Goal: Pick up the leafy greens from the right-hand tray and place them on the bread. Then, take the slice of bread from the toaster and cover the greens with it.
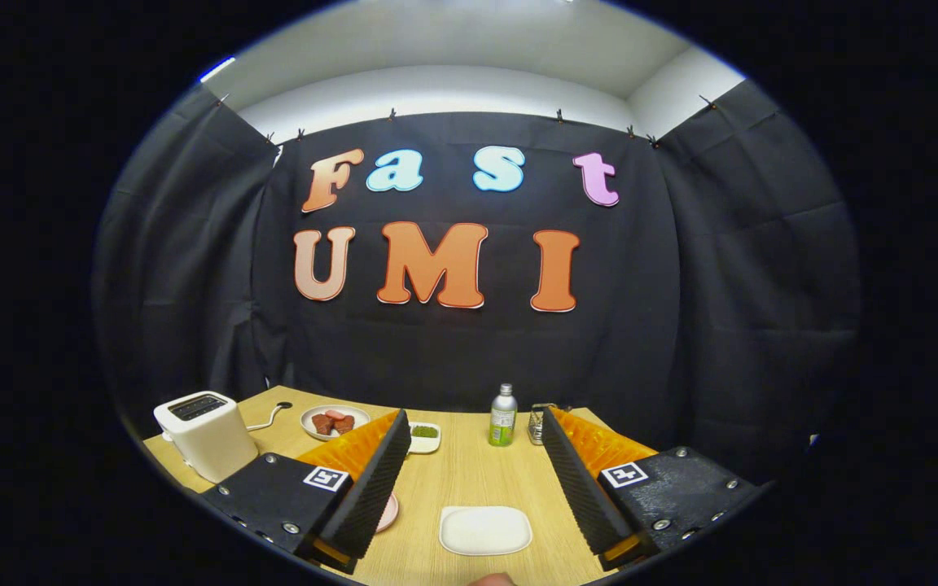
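While I hold the gripper (469,476) high with fingers spread wide and empty, the greens dish (424,437) waits at eleven o'clock, the toaster (207,434) at nine.

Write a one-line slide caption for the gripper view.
Open gripper above a wooden table: white rectangular tray between its fingers, white toaster and green-labelled bottle beyond.

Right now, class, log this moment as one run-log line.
gripper: open, holding nothing | between fingers: white tray | toaster: beyond fingers | small greens dish: untouched | stage: not yet started
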The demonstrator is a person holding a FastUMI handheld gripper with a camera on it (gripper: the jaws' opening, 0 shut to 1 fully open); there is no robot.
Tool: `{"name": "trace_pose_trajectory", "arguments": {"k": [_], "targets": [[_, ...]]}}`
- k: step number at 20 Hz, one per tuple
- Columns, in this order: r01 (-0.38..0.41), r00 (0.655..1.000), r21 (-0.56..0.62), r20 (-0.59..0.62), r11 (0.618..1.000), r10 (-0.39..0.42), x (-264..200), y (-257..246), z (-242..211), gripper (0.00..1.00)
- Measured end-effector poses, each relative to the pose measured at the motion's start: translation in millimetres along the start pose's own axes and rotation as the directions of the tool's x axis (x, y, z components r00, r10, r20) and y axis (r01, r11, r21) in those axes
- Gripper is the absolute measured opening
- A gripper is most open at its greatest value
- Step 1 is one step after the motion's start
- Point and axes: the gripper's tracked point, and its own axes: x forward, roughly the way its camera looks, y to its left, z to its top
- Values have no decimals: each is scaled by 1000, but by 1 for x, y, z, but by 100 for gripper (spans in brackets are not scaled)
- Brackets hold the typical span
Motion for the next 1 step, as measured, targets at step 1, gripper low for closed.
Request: {"name": "trace_pose_trajectory", "arguments": {"k": [1], "targets": [[0, 1000, -7, 5, 1000, 0, -4, 0, 1, 97]]}}
